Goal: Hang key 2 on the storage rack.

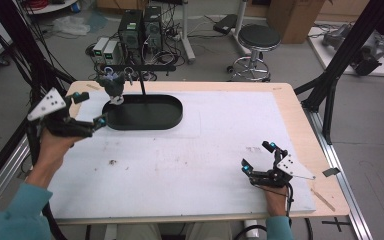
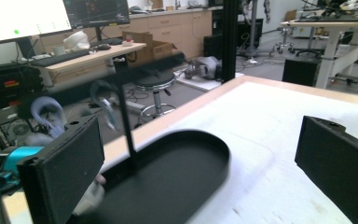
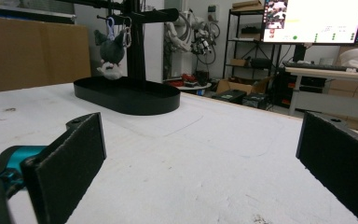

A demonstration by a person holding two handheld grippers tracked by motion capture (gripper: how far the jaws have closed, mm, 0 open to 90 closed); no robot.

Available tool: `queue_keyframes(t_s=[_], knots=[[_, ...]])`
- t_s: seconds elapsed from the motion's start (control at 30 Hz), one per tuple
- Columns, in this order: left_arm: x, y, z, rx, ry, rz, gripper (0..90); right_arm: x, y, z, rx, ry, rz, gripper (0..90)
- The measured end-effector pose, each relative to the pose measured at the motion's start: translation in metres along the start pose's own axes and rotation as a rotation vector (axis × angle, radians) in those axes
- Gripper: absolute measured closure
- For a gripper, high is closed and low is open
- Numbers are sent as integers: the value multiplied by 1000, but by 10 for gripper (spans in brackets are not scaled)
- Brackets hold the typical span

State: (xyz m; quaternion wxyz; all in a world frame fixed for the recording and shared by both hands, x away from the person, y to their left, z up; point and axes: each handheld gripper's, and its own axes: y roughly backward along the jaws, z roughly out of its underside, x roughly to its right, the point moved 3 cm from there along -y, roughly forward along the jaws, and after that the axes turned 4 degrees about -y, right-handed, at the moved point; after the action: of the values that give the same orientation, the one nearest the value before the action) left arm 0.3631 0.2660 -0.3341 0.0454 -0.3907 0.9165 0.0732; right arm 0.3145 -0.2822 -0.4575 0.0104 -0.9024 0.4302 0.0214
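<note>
A black oval tray [image 1: 165, 112] sits at the back left of the white-topped table, with a thin post [image 1: 142, 85] rising from it to a horizontal bar. From that bar hangs a dark grey plush keychain [image 1: 114, 86] with a white underside, by a clip; in the right gripper view the plush [image 3: 111, 52] hangs over the tray [image 3: 135, 99]. My left gripper [image 1: 92, 109] is open, held above the table just left of the tray's left end, empty. The tray [image 2: 177, 177] and post [image 2: 127, 130] lie close ahead of its jaws. At the front right my right gripper [image 1: 256, 156] is open and empty.
A black stool [image 1: 258, 39] and computer towers [image 1: 140, 27] stand on the floor beyond the table's far edge. Black frame struts [image 1: 337, 65] rise at the right. A small dark scrap [image 1: 331, 171] lies on the wooden border at the right.
</note>
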Motion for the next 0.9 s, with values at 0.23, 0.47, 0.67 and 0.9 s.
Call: queue_keyframes(t_s=[0.23, 0.47, 0.67, 0.9], knots=[[31, 18, 51, 43, 41, -23, 17, -1, 0, 0, -6, 1, 1, 6], [46, 24, 85, 86, 59, -44, 17, -1, 0, 0, -10, 6, 1, 6], [55, 21, 111, 94, 75, -58, 17, -1, 0, 0, -10, 9, 0, 6], [57, 24, 118, 124, 61, -80, 17, -1, 0, 0, -6, 6, -3, 6]])
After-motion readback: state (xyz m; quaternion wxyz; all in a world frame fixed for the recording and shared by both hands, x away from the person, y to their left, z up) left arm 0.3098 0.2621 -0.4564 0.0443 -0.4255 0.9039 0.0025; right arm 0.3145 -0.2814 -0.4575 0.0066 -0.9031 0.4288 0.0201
